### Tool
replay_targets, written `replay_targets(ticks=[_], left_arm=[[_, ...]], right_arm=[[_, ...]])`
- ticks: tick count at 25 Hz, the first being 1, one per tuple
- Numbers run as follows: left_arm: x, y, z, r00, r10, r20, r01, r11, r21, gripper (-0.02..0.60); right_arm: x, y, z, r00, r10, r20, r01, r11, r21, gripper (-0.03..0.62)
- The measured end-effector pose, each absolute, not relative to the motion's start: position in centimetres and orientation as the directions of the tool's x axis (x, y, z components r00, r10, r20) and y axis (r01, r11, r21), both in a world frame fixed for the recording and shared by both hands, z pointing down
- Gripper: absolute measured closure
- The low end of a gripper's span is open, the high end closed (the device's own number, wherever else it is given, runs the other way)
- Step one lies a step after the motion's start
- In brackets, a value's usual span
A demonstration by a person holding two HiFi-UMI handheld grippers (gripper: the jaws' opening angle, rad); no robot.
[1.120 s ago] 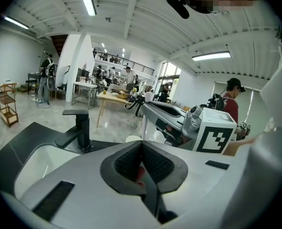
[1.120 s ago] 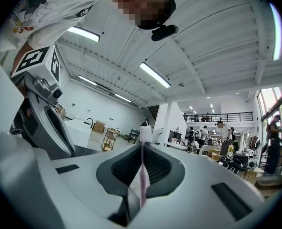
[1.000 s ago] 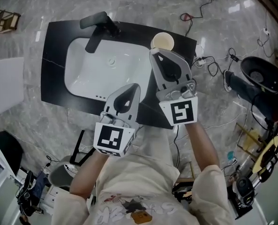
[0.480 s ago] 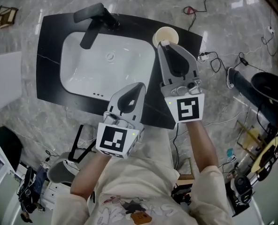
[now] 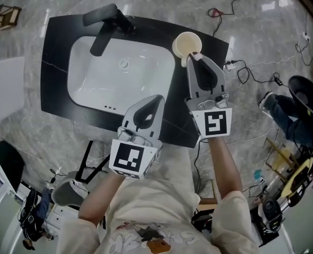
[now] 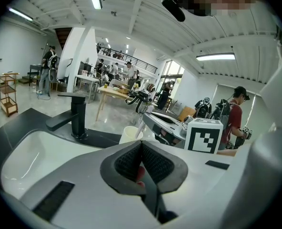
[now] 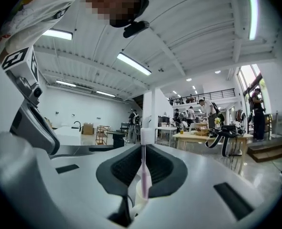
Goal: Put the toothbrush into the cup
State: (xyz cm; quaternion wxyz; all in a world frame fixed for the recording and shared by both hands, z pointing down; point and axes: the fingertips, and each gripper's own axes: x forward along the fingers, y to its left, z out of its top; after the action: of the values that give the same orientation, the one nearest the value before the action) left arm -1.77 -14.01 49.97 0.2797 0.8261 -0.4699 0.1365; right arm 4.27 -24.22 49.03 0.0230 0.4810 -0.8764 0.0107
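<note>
**While the brush hangs at the cup**

While its fingers (image 7: 122, 168) pinch the pink toothbrush (image 7: 143, 168) upright, the right gripper (image 5: 191, 58) sits just beside the rim of the cup (image 5: 186, 42) (bristles up). Left gripper (image 5: 157, 97), fingers closed together, hovers over the black bench (image 5: 58, 52) beside the sink (image 5: 93, 83).

**No legible writing in view**

I can read no words, numbers or brand names in any of my feeds. The only printed marks are black-and-white square codes. One is on the left marker cube (image 5: 129, 159), at seven o'clock in the head view. The other is on the right marker cube (image 5: 213, 123), at three o'clock. These are block patterns, not letters. The shirt print (image 5: 148, 238) at six o'clock is too small for me to read.
</note>
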Motion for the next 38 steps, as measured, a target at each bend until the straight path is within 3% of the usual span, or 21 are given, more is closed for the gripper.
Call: replay_targets(ticks=[17,20,29,38], left_arm=[[-0.8,-14.0,50.1,0.529,-0.693,0.49,-0.848,-0.415,0.329,0.574],[-0.7,-14.0,50.0,0.527,-0.692,0.493,-0.849,-0.414,0.327,0.574],[-0.4,-13.6,49.3,0.536,-0.698,0.476,-0.844,-0.426,0.325,0.574],[-0.4,-13.3,48.1,0.539,-0.704,0.463,-0.842,-0.437,0.315,0.574]], right_arm=[[6.8,-23.5,56.6,-0.486,-0.831,0.273,-0.871,0.488,-0.066,0.563],[7.0,-23.5,57.3,-0.483,-0.825,0.294,-0.874,0.473,-0.109,0.456],[7.9,-22.2,58.4,-0.472,-0.818,0.329,-0.882,0.447,-0.153,0.406],[9.0,-20.5,58.9,-0.462,-0.814,0.354,-0.887,0.429,-0.171,0.396]])
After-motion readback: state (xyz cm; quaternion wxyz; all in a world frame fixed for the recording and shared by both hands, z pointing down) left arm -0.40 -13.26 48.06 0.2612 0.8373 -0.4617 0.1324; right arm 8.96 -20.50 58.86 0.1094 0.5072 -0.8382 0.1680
